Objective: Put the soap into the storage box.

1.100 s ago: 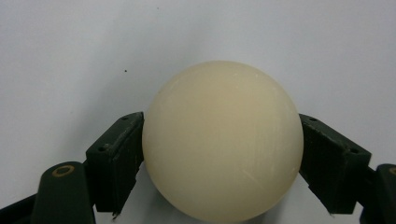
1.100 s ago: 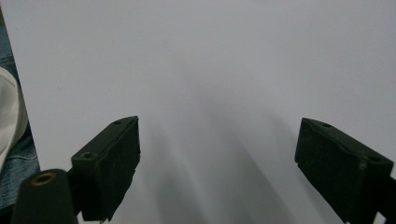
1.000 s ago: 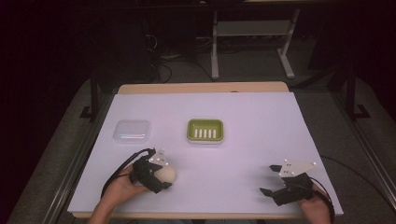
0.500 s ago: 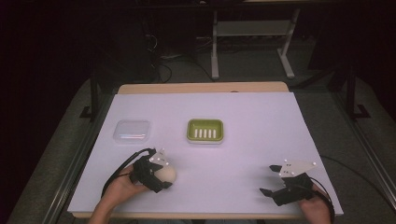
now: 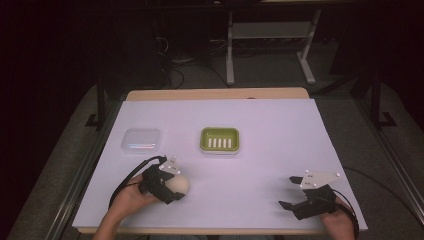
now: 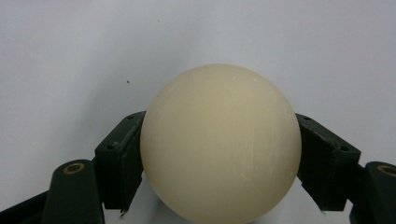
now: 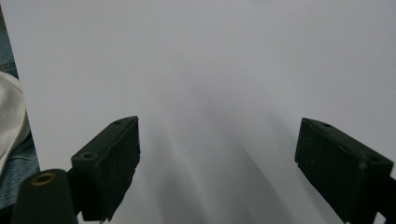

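A cream-coloured ball is seen in the left gripper view as a smooth, matt, evenly rounded body with no marks or seams; its surface is pale ivory, slightly brighter at the top and shaded toward the underside. It is gripped at its two sides by the black jaws of the left gripper, which are pressed against it near its widest part. In the high view the ball is found at the near left of the table, just in front of the left gripper, low over the white surface; whether it is touching the surface cannot be told. The gripper is held by a hand that enters from the bottom edge, and a black cable is looped beside it.

Farther back, a green dish with a row of pale slots is placed near the table's middle, and a clear lidded box is set to its left, well apart from the ball.

At the near right, the right gripper is held low over the table with its jaws spread wide; in the right gripper view bare white surface is seen between them.
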{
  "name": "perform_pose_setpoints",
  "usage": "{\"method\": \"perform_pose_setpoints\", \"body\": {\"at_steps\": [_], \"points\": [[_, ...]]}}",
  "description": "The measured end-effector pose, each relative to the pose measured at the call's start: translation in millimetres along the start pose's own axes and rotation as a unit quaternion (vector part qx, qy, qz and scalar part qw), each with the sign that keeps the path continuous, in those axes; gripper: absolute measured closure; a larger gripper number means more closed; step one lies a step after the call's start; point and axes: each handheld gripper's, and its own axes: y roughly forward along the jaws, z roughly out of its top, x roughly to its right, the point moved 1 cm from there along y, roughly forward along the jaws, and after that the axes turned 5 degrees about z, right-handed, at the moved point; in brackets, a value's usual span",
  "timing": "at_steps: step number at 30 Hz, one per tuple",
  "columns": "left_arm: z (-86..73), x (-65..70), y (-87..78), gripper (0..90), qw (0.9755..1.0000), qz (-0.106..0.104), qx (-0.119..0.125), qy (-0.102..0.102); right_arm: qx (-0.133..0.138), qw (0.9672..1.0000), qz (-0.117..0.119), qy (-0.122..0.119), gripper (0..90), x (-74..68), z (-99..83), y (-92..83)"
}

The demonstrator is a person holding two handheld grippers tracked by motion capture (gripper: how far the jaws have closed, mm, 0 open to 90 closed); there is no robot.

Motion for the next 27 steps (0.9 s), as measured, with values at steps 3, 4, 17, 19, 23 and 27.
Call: {"method": "perform_pose_setpoints", "body": {"at_steps": [3,4,17,19,23,27], "points": [[4.6,-2.2,-2.7,25.1,1.0,-0.004,-0.003,0.003,0.0,1.0,0.001,-0.002,13.3,1.1,-0.8,-0.1],[6.2,-2.6,-2.8,25.2,1.0,-0.002,-0.001,0.004,0.0,1.0,-0.001,0.002,13.3,1.9,-1.5,-0.3],[21.0,-10.2,-6.8,25.1,0.9999,-0.004,-0.012,0.006,0.003,1.0,-0.004,0.004,13.4,3.9,-1.1,-1.3],[24.5,-11.3,-8.5,25.2,0.9999,-0.004,-0.009,0.003,0.004,1.0,-0.003,0.006,13.4,4.3,-1.0,-1.1],[31.5,-13.0,-11.0,25.2,1.0,-0.001,-0.006,0.0,0.003,0.9999,-0.005,0.012,13.4,5.4,0.0,-0.1],[38.6,-14.9,-11.8,25.1,1.0,-0.002,-0.006,0.001,0.004,0.9999,-0.001,0.01,13.3,6.6,1.6,0.8]]}}
